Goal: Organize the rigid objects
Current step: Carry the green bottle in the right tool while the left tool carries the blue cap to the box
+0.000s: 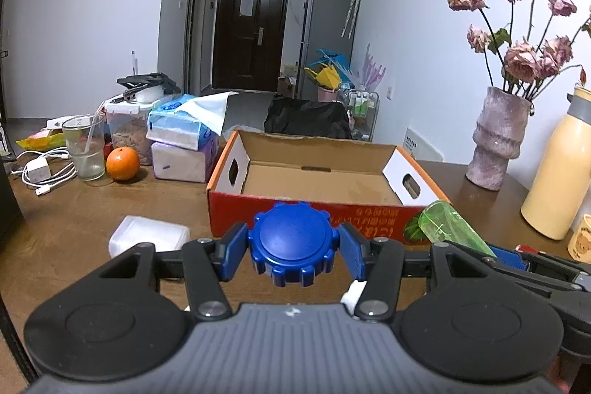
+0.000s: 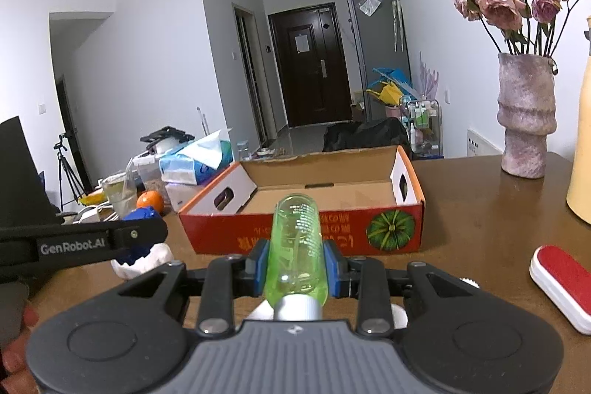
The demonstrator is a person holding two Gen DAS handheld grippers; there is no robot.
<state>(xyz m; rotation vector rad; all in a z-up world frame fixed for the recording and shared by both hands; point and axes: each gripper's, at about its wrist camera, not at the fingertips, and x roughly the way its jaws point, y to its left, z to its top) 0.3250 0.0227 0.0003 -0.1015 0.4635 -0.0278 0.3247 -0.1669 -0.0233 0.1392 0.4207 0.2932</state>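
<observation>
On the brown table (image 1: 74, 209), the open cardboard box (image 1: 321, 172) sits just ahead of both grippers. The right gripper (image 2: 295, 266) clamps a green bottle (image 2: 297, 246); the left gripper (image 1: 293, 248) pinches a blue cap (image 1: 293, 240).

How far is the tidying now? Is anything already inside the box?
Nothing looks done: the box shows an empty floor. In hand: the left gripper grips a blue cap, and the right gripper grips a green bottle, both short of the box. Left: both items, perhaps also the clear tub and red brush.
</observation>
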